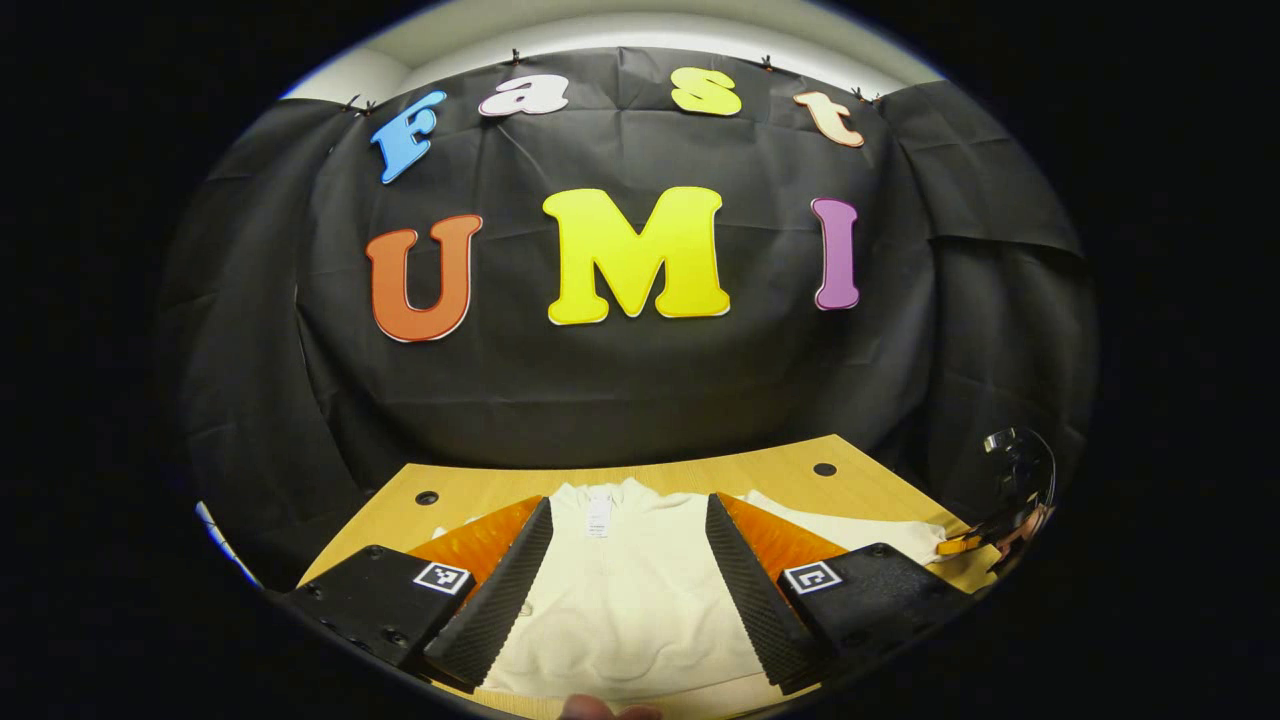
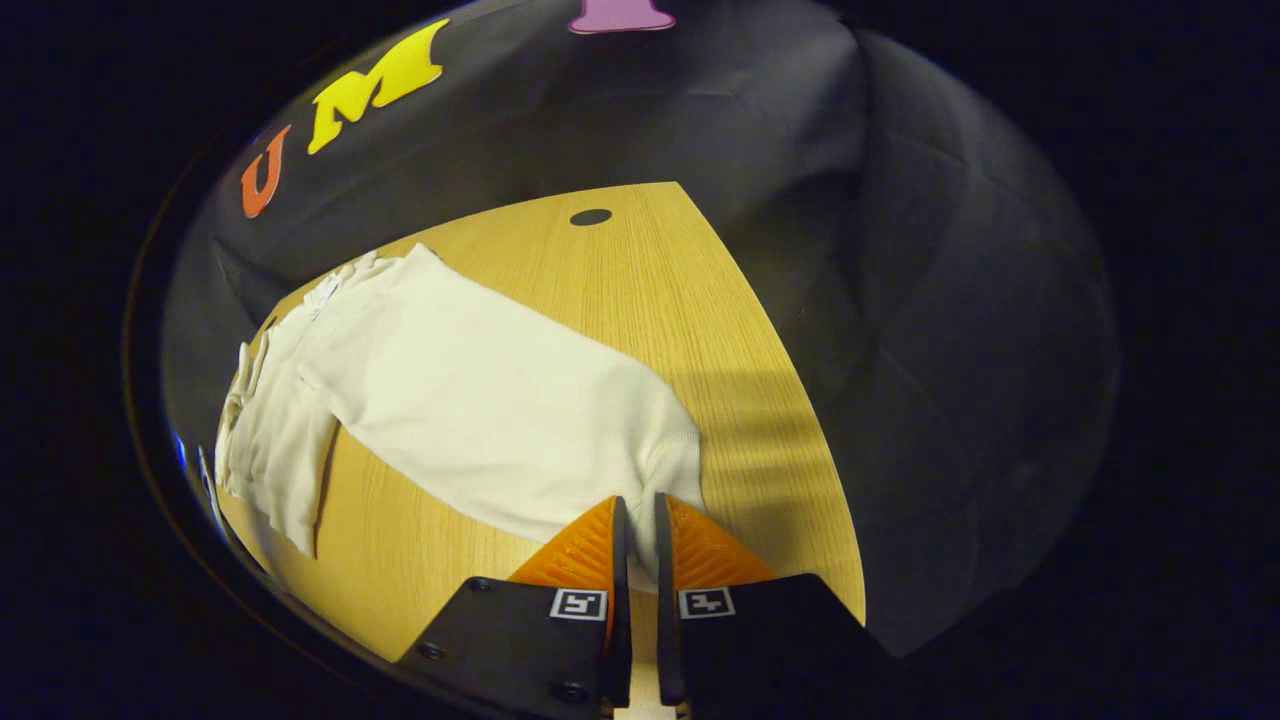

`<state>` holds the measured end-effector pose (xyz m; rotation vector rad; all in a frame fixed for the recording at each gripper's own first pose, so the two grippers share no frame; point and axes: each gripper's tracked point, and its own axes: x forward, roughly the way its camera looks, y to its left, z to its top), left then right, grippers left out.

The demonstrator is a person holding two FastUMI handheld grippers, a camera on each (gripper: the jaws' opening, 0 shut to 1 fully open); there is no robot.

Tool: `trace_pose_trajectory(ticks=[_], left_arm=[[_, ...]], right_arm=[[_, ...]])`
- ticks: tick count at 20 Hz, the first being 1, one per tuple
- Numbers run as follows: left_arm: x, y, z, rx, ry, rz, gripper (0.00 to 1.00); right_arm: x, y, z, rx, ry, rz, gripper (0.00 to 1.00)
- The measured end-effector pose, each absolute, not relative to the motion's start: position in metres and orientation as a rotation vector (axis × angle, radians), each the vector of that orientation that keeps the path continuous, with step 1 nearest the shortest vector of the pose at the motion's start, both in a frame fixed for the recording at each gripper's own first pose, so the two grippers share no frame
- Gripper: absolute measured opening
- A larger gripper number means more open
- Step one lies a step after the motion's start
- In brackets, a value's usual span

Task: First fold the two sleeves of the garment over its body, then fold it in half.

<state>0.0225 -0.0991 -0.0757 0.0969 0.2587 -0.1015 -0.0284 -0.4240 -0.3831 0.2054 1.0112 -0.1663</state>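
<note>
The cream garment lies flat on the table, from the upper left toward the lower centre of the right gripper view. There the right tool is nearly closed at the sleeve cuff, though a real pinch cannot be told. The left tool stands wide over the body, and I think the sleeve is best carried low and laid flat across it.

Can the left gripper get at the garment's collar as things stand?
Probably yes: the left gripper is open above the garment, the collar straight ahead with nothing between.
</note>
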Motion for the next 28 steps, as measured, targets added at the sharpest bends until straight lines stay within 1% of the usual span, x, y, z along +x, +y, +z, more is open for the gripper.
trace_pose_trajectory(ticks=[3, 6, 8, 9, 10, 14, 19, 22, 25, 28], left_arm=[[0.021, -0.086, -0.077, 0.094, 0.259, -0.087, 0.98], [0.021, -0.066, -0.078, 0.096, 0.249, -0.057, 0.98], [0.021, -0.052, -0.080, 0.096, 0.245, -0.028, 0.98], [0.021, -0.045, -0.081, 0.089, 0.246, -0.017, 0.98], [0.021, -0.038, -0.083, 0.076, 0.246, -0.006, 0.98], [0.026, -0.026, -0.081, 0.050, 0.236, 0.016, 0.98], [0.023, -0.003, -0.071, 0.050, 0.201, 0.024, 0.98], [0.020, 0.011, -0.079, 0.024, 0.218, 0.038, 0.98], [0.015, 0.027, -0.084, -0.009, 0.236, 0.057, 0.98], [0.010, 0.051, -0.087, -0.027, 0.234, 0.101, 0.98]], right_arm=[[-0.028, -0.421, -0.374, 0.262, 1.000, -0.196, 0.12], [-0.026, -0.405, -0.332, 0.316, 0.935, -0.192, 0.12], [-0.012, -0.392, -0.302, 0.358, 0.879, -0.183, 0.11], [-0.003, -0.383, -0.286, 0.377, 0.850, -0.173, 0.13], [0.003, -0.372, -0.272, 0.381, 0.829, -0.157, 0.11], [0.030, -0.328, -0.225, 0.346, 0.786, -0.049, 0.11], [0.076, -0.272, -0.170, 0.295, 0.715, 0.046, 0.11], [0.101, -0.231, -0.144, 0.295, 0.719, 0.109, 0.11], [0.129, -0.198, -0.123, 0.235, 0.710, 0.161, 0.11], [0.155, -0.152, -0.107, 0.196, 0.699, 0.232, 0.11]])
